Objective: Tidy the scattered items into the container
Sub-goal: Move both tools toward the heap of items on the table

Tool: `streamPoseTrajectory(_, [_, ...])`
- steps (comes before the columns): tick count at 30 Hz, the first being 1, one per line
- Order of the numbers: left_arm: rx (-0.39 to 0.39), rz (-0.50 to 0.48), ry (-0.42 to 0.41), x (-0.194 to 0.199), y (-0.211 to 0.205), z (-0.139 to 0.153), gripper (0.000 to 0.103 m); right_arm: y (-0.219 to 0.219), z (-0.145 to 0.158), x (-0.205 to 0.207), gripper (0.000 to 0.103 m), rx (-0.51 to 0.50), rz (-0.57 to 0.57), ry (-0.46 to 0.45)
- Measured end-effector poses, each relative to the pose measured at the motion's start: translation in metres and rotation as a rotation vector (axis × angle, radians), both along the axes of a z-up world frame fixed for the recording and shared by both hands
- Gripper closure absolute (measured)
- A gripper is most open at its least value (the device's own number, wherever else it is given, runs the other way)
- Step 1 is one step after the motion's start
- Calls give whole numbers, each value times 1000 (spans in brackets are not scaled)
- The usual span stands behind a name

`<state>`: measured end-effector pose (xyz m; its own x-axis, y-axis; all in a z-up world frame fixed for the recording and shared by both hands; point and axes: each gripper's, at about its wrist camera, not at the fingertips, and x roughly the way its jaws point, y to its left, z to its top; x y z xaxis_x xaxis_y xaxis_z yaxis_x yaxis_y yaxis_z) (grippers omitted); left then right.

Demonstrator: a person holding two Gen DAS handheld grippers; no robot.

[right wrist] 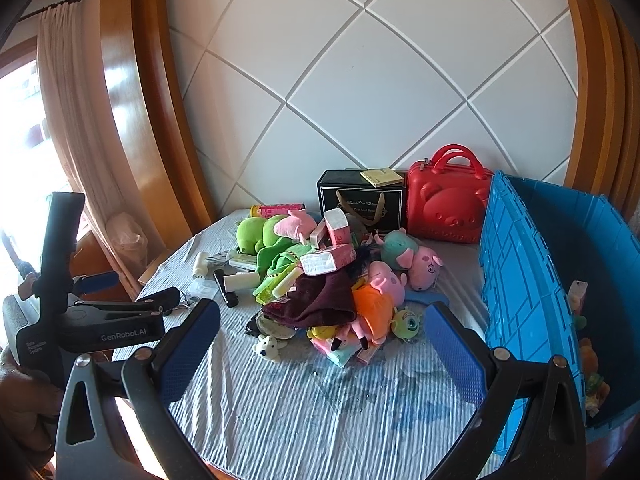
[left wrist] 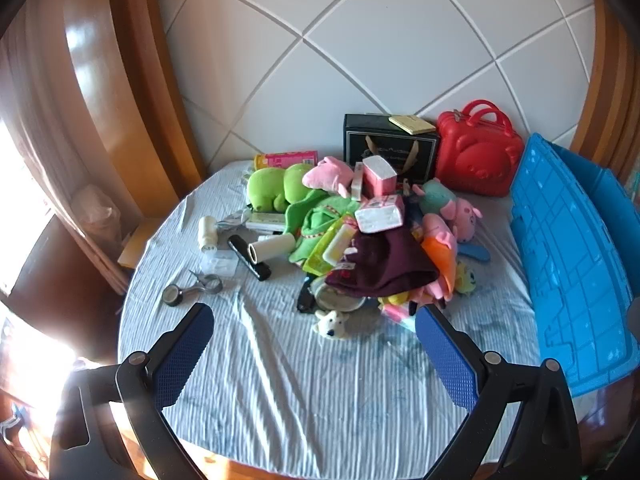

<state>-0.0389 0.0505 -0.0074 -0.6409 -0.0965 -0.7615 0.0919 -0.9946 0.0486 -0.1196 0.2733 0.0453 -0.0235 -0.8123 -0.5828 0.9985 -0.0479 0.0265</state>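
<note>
A heap of scattered items lies mid-table: a maroon cloth (left wrist: 380, 268) (right wrist: 312, 300), a green plush (left wrist: 276, 188) (right wrist: 256, 232), pink pig plushes (left wrist: 460, 216) (right wrist: 424, 264), pink tissue packs (left wrist: 380, 174) (right wrist: 328, 260) and a small white dog toy (left wrist: 330, 324) (right wrist: 268, 346). The blue crate (left wrist: 576, 280) (right wrist: 520, 280) stands at the right with a few small items inside. My left gripper (left wrist: 314, 336) is open and empty, short of the heap. My right gripper (right wrist: 322, 340) is open and empty, in front of the heap.
A black gift box (left wrist: 388, 148) (right wrist: 360, 204) and a red case (left wrist: 478, 152) (right wrist: 448, 208) stand against the back wall. A lint roller (left wrist: 272, 250), tape roll (left wrist: 174, 294) and scissors (left wrist: 208, 282) lie left. The left gripper's body (right wrist: 100, 320) shows at the right view's left.
</note>
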Motion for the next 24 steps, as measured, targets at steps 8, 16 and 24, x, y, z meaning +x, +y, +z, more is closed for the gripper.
streamPoseTrajectory(8, [22,94,1,-20,20,-2,1,-27,3,-34,0,16,73,-1])
streamPoseTrajectory(16, [48,127,-14,-38,34,-8,1,-54,-3,-66,0,37,135,-21])
streamPoseTrajectory(24, [106,129,-44,-51,15,-29,1,-76,-26,-71,0,67,122,-22])
